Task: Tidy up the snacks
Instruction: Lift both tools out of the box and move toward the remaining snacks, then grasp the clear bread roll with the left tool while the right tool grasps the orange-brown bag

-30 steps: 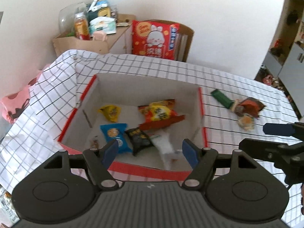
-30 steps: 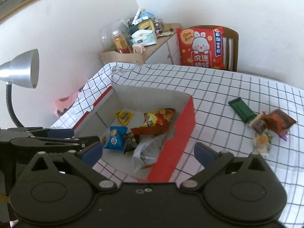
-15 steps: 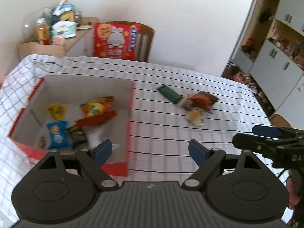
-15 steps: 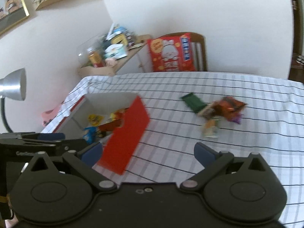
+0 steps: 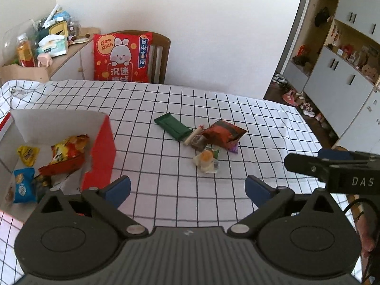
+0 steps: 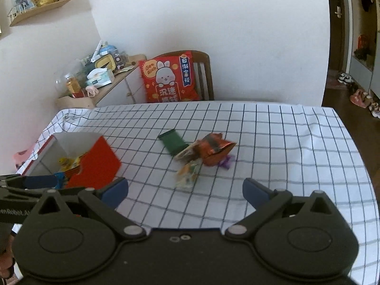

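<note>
Left gripper [image 5: 187, 188] and right gripper [image 6: 185, 188] both spread wide, holding nothing, hovering over checked tablecloth [image 5: 261, 123]. Ahead of both: loose pile of snack packets [image 5: 209, 140], [image 6: 201, 152]. Left of the fingers: red-and-white cardboard box [image 5: 102, 152] with packets inside; yellow packet [image 5: 27, 154] and blue packet [image 5: 22, 185] seen clearly only from left wrist.

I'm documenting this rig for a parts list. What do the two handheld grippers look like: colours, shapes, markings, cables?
Both the left gripper and right gripper are matte black plastic, with two round discs, angled linkage arms on silver pivot pins, and blue fingertips. The left body is ribbed. Seen side-on, the right gripper carries white "DAS" lettering and a thin black cable.
</note>
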